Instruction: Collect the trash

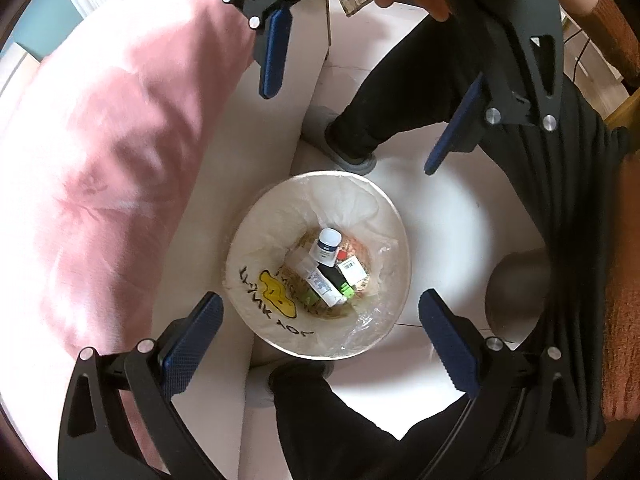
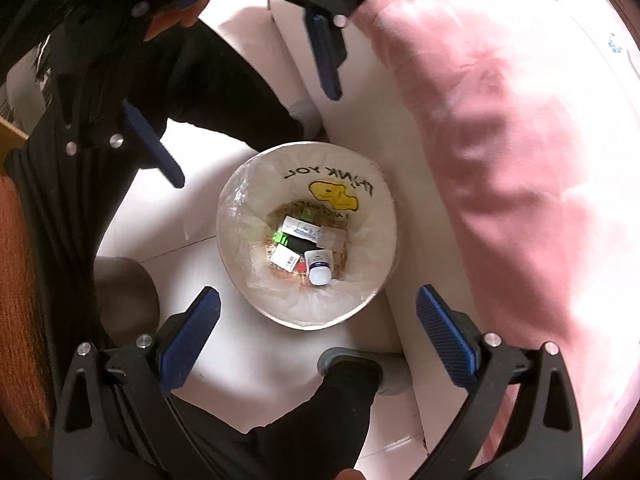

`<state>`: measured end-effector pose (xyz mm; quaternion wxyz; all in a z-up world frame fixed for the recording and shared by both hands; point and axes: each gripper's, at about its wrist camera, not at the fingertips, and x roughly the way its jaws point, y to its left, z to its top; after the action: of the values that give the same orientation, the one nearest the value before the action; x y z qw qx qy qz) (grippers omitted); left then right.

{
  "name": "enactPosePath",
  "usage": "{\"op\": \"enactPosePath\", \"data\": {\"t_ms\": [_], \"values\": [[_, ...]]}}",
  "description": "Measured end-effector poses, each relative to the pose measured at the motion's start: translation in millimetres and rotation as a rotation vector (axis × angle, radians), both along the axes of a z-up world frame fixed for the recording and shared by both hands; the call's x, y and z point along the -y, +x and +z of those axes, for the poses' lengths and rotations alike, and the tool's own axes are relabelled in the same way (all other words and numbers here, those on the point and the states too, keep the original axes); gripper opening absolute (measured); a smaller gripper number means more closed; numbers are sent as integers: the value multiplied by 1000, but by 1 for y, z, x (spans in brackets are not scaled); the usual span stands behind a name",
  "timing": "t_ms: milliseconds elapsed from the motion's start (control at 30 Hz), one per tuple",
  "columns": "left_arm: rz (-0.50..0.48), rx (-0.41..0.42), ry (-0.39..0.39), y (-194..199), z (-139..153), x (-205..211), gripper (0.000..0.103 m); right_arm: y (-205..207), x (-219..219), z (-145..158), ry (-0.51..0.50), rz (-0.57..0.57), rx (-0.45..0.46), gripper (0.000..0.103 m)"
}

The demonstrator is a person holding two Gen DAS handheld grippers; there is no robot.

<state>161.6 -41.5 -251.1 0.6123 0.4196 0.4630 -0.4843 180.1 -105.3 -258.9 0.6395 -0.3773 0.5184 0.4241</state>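
A round bin [image 1: 276,332] lined with a white plastic bag stands on the white floor, seen from straight above in both wrist views [image 2: 376,216]. Inside lie several pieces of trash: a small white-capped bottle [image 1: 327,246] [image 2: 319,267], a white tube [image 1: 320,282] [image 2: 306,233], a green and black pack [image 1: 338,280] and a white carton [image 2: 284,258]. My left gripper [image 1: 320,308] is open and empty, high above the bin. My right gripper [image 2: 318,304] is open and empty, also above it. Each shows in the other's view, right gripper [image 1: 352,132] and left gripper [image 2: 256,136].
A pink blanket [image 1: 112,152] covers the bed beside the bin [image 2: 500,128]. The person's legs in black trousers [image 1: 400,100] and grey slippers [image 2: 360,364] stand on either side of the bin. An orange sleeve [image 2: 20,280] shows at the edge.
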Motion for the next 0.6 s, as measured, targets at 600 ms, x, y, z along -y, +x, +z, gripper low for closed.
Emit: {"op": "enactPosePath", "data": {"t_ms": [600], "values": [[238,236,-113,-4,82,-11,99,-22,24,94,79,-116,221,96]]}}
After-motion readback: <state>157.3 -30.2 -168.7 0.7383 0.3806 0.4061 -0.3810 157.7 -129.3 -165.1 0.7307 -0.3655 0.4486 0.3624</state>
